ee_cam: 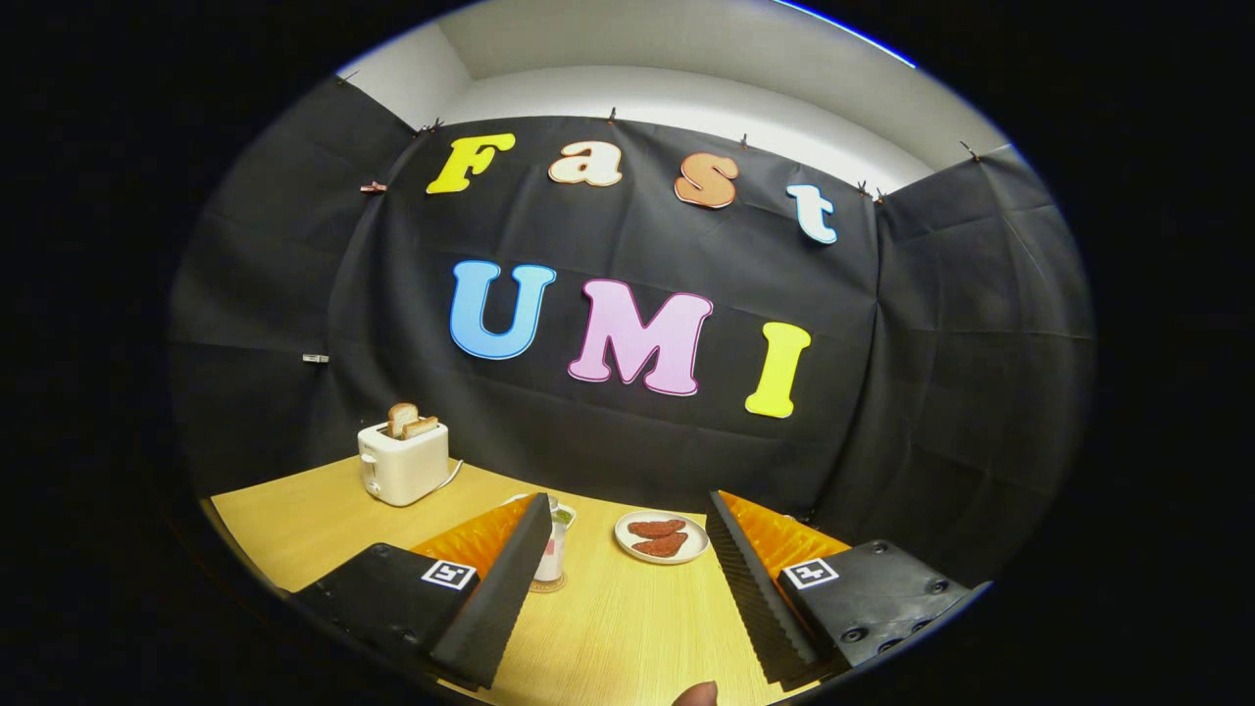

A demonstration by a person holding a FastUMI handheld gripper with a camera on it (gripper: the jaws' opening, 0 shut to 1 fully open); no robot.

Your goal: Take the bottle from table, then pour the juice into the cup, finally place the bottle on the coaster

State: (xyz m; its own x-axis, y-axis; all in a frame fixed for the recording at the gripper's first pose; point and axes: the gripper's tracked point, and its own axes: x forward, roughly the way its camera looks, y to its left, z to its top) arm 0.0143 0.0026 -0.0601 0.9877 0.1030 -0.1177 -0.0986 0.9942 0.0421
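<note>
The tool (627, 579) is spread wide, its two dark ribbed fingers (495, 598) well apart with bare wood showing between them. Nothing is held and neither finger touches any object; the tool hovers above the near part of the wooden surface (627, 628). Each finger is backed by an orange body and a black block carrying a small square marker.

Just beyond the tip of the left finger stands a slim container, apparently the bottle (555, 549), upright on a round coaster (547, 584) whose edge peeks out under its base. The left finger hides part of it, so its left side and whatever stands right against it cannot be made out. Its body looks pale pinkish, with something greenish at the top; I cannot tell whether that is a cap or a separate cup rim behind it, nor how much liquid is inside.

Further on, between the two fingers and nearer the right one, a small white plate (627, 541) lies flat on the surface, holding two reddish-brown flat pieces of food (658, 535), side by side and touching. The plate is apart from the bottle.

Well off to the left, near the back edge of the surface, a white toaster (403, 463) stands with two slices of bread (410, 420) sticking up out of its slots; a thin cord trails from its right side.

At the near edge, below the fingers, a rounded fingertip of the person (696, 694) just shows.
</note>
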